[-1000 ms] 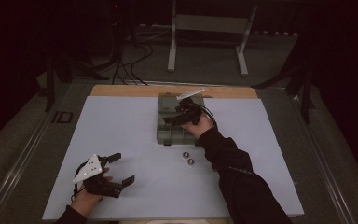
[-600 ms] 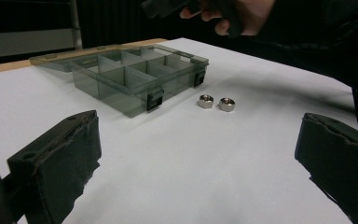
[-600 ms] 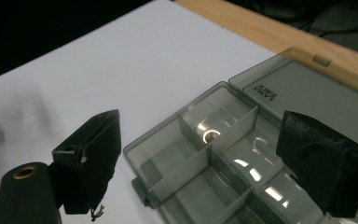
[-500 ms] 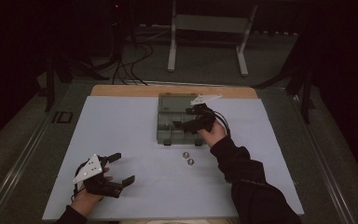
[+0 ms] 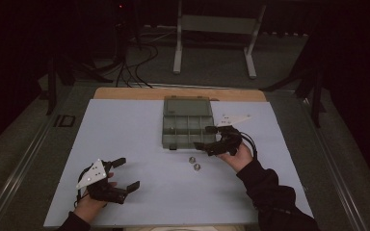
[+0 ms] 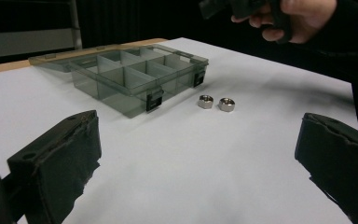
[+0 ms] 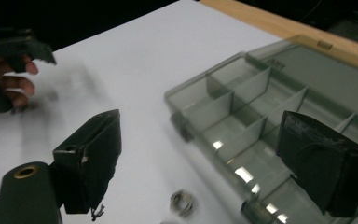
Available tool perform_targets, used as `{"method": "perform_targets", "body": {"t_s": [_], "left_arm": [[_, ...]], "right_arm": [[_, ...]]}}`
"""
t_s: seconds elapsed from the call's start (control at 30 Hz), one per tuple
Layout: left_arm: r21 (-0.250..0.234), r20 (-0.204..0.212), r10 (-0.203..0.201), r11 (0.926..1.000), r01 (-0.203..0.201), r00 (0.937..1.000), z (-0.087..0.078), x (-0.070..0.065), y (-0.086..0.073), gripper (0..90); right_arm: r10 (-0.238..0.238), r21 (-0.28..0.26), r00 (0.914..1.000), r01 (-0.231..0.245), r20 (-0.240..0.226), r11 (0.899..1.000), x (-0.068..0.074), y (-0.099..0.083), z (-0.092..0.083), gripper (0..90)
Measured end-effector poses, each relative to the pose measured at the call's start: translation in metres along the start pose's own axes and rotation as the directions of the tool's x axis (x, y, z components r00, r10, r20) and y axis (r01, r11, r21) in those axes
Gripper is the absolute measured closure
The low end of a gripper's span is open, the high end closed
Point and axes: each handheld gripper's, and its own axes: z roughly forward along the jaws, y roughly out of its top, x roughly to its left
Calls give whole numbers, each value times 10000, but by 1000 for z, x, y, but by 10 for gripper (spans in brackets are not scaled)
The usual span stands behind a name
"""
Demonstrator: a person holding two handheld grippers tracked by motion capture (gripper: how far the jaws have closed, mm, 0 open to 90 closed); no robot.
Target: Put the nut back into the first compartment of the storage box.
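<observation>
White sheet covering the wooden table (image 5: 139, 144). Translucent grey plastic compartment box (image 5: 187, 122) lies open, lid flat behind it, near the far middle of the sheet.

Right gripper (image 5: 207, 138) is held just off the box's near right corner, above the sheet; jaws spread wide, nothing between them. Left gripper (image 5: 127, 174) rests at the near left, well apart from the box; jaws released, empty.

Two small hexagonal steel nuts (image 5: 194, 163) lie side by side on the sheet just in front of the box, outside every compartment, below and near the right gripper.
</observation>
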Motion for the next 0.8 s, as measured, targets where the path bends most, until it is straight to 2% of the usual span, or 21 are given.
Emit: {"method": "perform_targets", "body": {"t_s": [0.07, 0.1, 0.13, 0.17, 0.3, 0.53, 0.63, 0.8], "left_arm": [[-19, -12, 19, 10000, -19, 10000, 0, 0, 0, 10], [-23, -15, 19, 10000, -19, 10000, 0, 0, 0, 10], [-23, -15, 19, 10000, -19, 10000, 0, 0, 0, 10], [-13, -26, 35, 10000, -35, 10000, 0, 0, 0, 10], [-27, -22, 37, 10000, -37, 10000, 0, 0, 0, 10], [-15, -27, 44, 10000, -44, 10000, 0, 0, 0, 10], [-4, -20, 44, 10000, -44, 10000, 0, 0, 0, 10], [-20, -33, 55, 10000, -55, 10000, 0, -1, 1, 10]], "right_arm": [[-172, 258, 9997, 177, -158, 9995, 3, -8, -1, 182], [-428, 415, 9990, 434, -145, 9982, 7, -14, -1, 210], [-428, 415, 9990, 434, -145, 9982, 7, -14, -1, 210], [-553, 494, 9982, 564, -227, 9972, 12, -23, 0, 240], [-706, 651, 9974, 714, -154, 9953, 20, -42, 5, 322], [-701, 1241, 9974, 714, -153, 9897, 25, -67, 16, 454], [-896, 1590, 9960, 896, -70, 9832, 26, -75, 24, 463], [-1053, 1878, 9944, 1022, 67, 9769, 27, -80, 32, 475]]}}
